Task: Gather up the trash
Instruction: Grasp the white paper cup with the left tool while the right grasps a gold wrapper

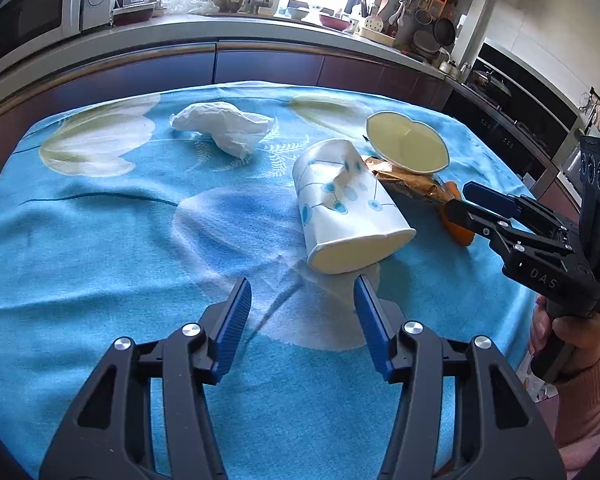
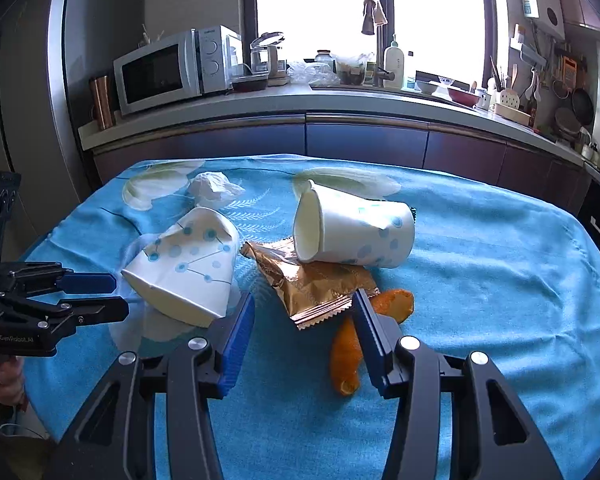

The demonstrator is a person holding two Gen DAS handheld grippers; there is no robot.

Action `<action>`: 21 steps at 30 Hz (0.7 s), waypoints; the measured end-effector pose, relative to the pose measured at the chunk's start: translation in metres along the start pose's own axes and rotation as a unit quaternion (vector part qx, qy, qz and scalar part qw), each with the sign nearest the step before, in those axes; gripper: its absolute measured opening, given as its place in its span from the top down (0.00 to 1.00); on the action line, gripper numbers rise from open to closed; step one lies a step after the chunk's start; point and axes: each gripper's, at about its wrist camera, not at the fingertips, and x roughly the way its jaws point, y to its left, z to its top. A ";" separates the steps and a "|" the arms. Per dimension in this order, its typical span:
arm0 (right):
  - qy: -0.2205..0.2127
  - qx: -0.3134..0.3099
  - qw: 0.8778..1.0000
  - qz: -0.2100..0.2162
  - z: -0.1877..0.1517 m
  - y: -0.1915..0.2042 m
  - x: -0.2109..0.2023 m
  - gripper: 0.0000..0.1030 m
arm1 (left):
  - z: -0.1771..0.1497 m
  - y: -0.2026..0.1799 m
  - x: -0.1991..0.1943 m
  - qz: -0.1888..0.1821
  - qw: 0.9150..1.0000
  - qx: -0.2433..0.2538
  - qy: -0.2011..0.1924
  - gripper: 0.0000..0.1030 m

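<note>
The left hand-held gripper (image 1: 302, 300) has its jaws apart with nothing between them; the crushed paper cup (image 1: 346, 216) lies on its side on the blue cloth covering the bench (image 1: 100, 240), just beyond the fingertips toward 1 o'clock in the left wrist view. Its long axis runs from the open mouth, nearest the gripper, back toward 11 o'clock — so the jaws straddle the mouth end rather than the sides. The right hand-held gripper (image 2: 302, 312) also has its jaws apart and holds nothing; the gold foil wrapper (image 2: 312, 280) sits directly ahead at 12 o'clock, its near corner just between the fingertips, with the orange peel (image 2: 346, 356) touching the right finger. A second paper cup (image 2: 352, 232) rests on the wrapper's far end. A crumpled tissue (image 1: 224, 126) lies well apart at 11 o'clock. Judgement: each gripper is nearest its own target.
</note>
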 end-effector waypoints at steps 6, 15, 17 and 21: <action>0.010 -0.047 0.998 -0.037 0.000 0.009 0.009 0.53 | 0.010 0.000 0.015 -0.001 1.000 -0.008 0.012 0.60; 0.021 -0.065 0.997 -0.031 -0.001 0.010 0.014 0.83 | 0.016 0.001 0.023 -0.017 1.000 -0.018 0.019 0.88; 0.020 -0.069 0.997 -0.026 0.000 0.012 0.013 0.88 | 0.015 0.001 0.021 -0.019 0.999 -0.019 0.017 0.89; 0.011 -0.069 0.998 -0.008 0.002 0.015 0.007 0.92 | 0.012 0.003 0.012 -0.017 1.000 -0.017 0.007 0.93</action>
